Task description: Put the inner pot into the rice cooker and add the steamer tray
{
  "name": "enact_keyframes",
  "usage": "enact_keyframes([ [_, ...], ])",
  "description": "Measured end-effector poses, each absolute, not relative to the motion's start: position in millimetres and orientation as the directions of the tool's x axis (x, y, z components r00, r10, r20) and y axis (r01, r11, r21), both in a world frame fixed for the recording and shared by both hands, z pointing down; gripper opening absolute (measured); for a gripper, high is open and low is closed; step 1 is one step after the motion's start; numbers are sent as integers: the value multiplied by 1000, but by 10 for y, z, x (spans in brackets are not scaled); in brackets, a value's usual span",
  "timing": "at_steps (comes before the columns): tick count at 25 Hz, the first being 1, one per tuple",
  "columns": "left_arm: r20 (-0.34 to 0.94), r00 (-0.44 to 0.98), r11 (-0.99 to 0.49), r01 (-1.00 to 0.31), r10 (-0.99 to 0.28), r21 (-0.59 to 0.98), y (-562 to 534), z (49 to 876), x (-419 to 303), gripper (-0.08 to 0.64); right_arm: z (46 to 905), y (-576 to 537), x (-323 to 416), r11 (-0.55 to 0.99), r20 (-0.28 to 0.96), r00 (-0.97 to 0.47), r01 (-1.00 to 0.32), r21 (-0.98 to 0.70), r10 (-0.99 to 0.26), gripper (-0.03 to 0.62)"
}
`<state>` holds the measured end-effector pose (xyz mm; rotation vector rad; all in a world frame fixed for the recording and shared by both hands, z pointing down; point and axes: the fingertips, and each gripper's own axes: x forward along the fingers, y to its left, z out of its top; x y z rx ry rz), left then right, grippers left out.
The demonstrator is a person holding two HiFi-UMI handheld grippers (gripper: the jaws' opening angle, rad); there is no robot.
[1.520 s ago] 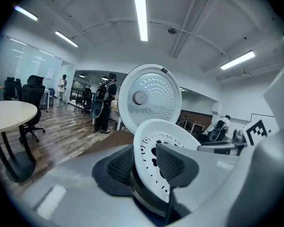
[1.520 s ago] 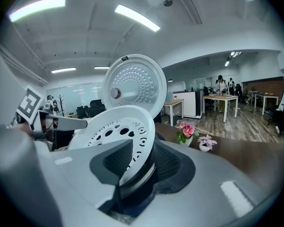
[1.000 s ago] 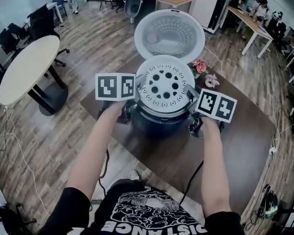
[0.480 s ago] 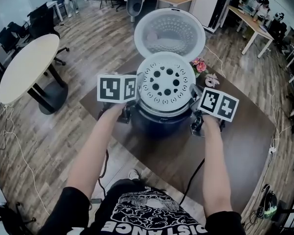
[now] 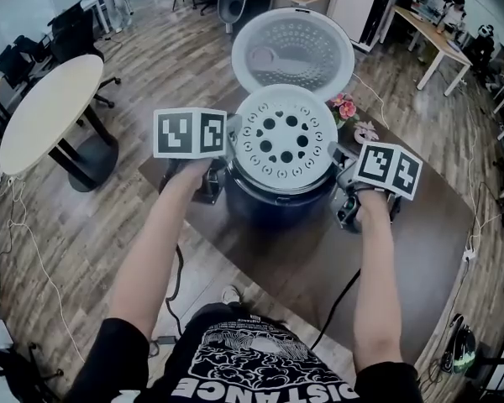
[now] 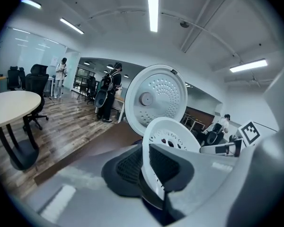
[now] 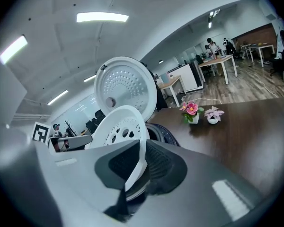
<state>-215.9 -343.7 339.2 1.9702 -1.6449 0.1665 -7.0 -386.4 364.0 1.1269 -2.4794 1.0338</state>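
The head view alone takes in the whole brown table [image 5: 420, 250], with a pale round table [image 5: 46, 112] well apart at its left. On the brown table stands one dark rice cooker [image 5: 277, 212], its white lid [image 5: 292, 53] swung up and open behind it. One white steamer tray [image 5: 286, 141], pierced with round holes, lies over the cooker's mouth and hides what is inside. Whether it rests on the cooker cannot be told.

Two grippers hold the tray at opposite edges. The left gripper [image 6: 149, 162] shows in its own view what the head view does not: the tray's thin rim stands between its two dark pads, and the jaws are closing with the pads against that rim. The right gripper [image 7: 141, 164] shows the like in its own view, with narrow jaws clamped on the rim and the tray tilted.

The right gripper view and the head view show two small flower ornaments [image 7: 190, 110] near the cooker. The left gripper view shows instead two people [image 6: 114, 79] standing far behind.
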Motion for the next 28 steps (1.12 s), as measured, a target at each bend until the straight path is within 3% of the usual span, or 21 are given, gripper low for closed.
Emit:
enact_keyframes([
  [5,466,229,-89,-948,-855,304,-3488,3515,-2121,48,3810,-3898,-68,435,509,-641,-766,-473,-575,52],
  [10,473,236,-116,-956,-849,268,-3543,3521,-2104,94,3751,-3973,-89,466,518,-587,-809,-358,-622,78],
  [22,422,212,-134,-969,-882,207,-3413,3361,-1934,95,3530,-3899,79,530,433,-600,-799,-284,-672,80],
  [28,372,197,-148,-977,-907,156,-3281,3134,-1844,95,3263,-3801,131,573,383,-597,-798,-189,-705,18],
])
